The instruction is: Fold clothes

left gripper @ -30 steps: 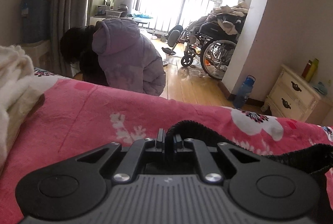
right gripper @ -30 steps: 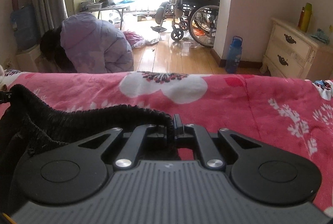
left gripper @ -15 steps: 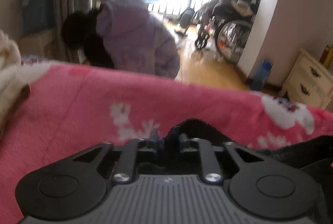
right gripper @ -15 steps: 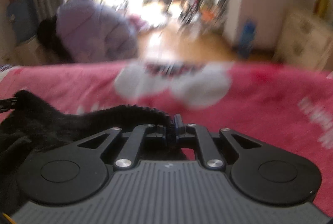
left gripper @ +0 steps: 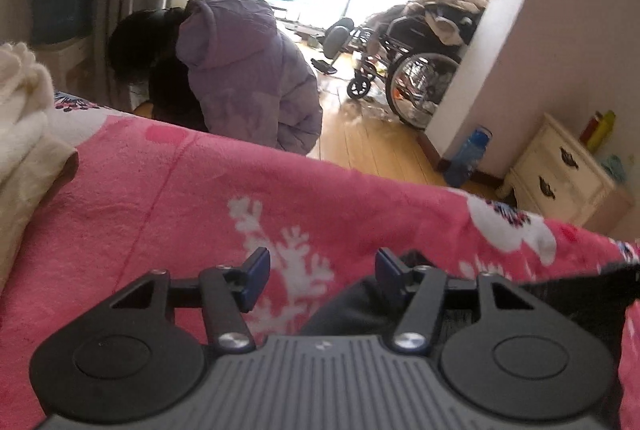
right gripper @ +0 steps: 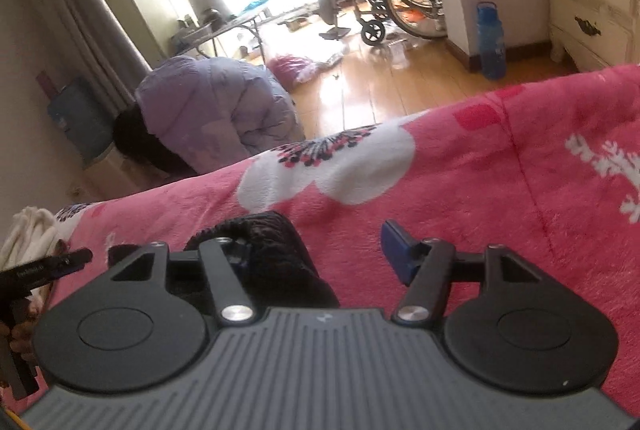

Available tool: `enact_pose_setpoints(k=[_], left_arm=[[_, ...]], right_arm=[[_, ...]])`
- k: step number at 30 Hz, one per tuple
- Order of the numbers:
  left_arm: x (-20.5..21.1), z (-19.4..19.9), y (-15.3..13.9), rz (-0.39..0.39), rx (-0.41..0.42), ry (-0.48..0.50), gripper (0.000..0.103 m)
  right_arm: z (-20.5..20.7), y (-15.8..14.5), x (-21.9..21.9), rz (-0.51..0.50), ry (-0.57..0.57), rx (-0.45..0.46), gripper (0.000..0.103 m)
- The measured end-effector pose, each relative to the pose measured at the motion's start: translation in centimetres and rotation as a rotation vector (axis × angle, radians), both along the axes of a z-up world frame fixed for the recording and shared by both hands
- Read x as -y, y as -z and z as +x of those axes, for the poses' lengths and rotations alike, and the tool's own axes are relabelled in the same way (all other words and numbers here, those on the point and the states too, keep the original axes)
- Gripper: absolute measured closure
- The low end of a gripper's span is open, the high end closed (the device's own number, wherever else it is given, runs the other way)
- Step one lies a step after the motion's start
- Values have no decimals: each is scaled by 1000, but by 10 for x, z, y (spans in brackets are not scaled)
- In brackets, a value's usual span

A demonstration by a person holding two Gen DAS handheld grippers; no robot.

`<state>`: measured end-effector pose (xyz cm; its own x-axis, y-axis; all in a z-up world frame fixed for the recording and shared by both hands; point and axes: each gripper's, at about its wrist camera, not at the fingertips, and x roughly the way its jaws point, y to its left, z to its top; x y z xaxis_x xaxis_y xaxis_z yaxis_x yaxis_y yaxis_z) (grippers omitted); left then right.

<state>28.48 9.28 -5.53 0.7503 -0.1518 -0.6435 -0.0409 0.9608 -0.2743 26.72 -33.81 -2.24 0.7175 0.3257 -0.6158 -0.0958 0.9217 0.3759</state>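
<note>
Two grippers low over pink blanket (left gripper: pixel 168 198), left gripper (left gripper: pixel 322 276) — right gripper (right gripper: pixel 320 250) — jaws spread, black garment (right gripper: pixel 280 262) beneath

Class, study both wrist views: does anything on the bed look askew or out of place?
Yes. The black knitted garment lies bunched and unfolded on the pink floral blanket, with both the left gripper and right gripper open.

Left gripper (left gripper: pixel 322 280), right gripper (right gripper: pixel 320 252) — black linkages, blue-padded jaws, silver screws.
</note>
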Motion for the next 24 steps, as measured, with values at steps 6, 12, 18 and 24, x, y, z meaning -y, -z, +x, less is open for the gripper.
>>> enact_pose_setpoints(k=[6,12,18,24], left_arm=[[11,5,13,10,-51,36,44],[31,18,29,37,-97,73,44],[51,19,39,146,-74,112,49],[55,11,34,193,-18,102,89]], right_arm=[[30,18,-22,-72,-11,-157,42],[46,38,-37,-43,-48,-332,29],[21,7,-7,156,-42,-155,18],[-2,8,23,199,81,-134,18]])
